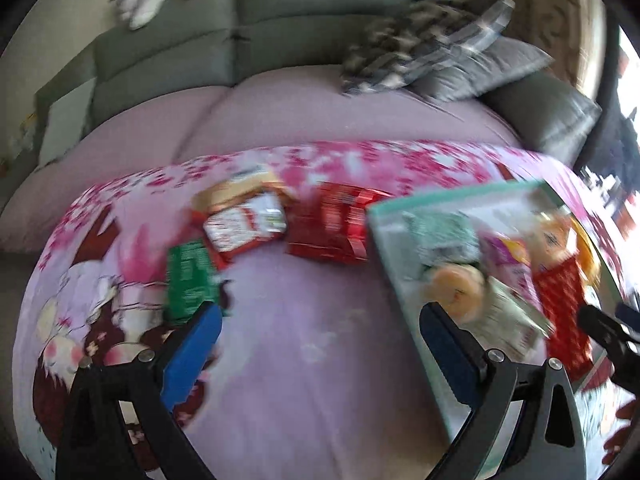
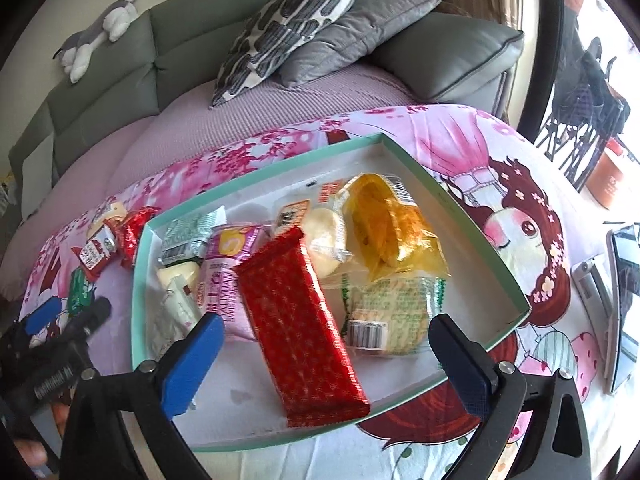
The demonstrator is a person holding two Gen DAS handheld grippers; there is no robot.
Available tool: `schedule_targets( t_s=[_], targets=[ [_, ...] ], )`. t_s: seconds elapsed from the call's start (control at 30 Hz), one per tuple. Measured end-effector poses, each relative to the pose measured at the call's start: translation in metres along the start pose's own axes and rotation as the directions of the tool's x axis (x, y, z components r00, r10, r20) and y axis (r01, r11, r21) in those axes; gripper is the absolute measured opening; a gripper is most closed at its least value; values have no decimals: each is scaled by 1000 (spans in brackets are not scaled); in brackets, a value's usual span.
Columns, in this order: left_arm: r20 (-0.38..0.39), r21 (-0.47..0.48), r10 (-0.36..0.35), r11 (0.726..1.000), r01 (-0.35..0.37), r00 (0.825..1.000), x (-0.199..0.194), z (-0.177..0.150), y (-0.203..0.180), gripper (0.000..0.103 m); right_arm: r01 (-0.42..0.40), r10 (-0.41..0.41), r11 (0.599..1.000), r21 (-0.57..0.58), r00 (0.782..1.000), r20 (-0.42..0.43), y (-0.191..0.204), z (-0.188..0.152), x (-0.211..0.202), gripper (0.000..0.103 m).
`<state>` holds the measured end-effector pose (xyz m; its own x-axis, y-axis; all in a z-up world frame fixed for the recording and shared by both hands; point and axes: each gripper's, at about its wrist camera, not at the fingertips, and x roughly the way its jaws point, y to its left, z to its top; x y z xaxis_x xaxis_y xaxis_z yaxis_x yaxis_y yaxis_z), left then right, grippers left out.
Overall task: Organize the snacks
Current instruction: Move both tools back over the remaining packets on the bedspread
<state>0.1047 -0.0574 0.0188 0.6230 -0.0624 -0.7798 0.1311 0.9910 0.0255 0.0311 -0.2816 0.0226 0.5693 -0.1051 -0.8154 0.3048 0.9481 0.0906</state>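
Right wrist: my right gripper [image 2: 320, 356] released, jaws wide over red bar [image 2: 298, 320] in tray [image 2: 472, 216] | left gripper [image 1: 320, 344] released, empty | green pack [image 1: 188, 280], two red packs [image 1: 332, 224] loose left of tray | next: approach green pack square, grip across its short side.
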Motion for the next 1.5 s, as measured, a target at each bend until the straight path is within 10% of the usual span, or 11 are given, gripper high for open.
schedule_targets(
  t_s=[0.57, 1.5],
  targets=[
    [7, -235, 166, 959, -159, 986, -7, 1, 105, 99, -122, 128, 984, -133, 991, 38, 66, -7, -8, 103],
    [-45, -327, 67, 942, -78, 997, 39, 0, 129, 99, -231, 236, 952, -199, 972, 2, 156, 17, 18, 103]
  ],
)
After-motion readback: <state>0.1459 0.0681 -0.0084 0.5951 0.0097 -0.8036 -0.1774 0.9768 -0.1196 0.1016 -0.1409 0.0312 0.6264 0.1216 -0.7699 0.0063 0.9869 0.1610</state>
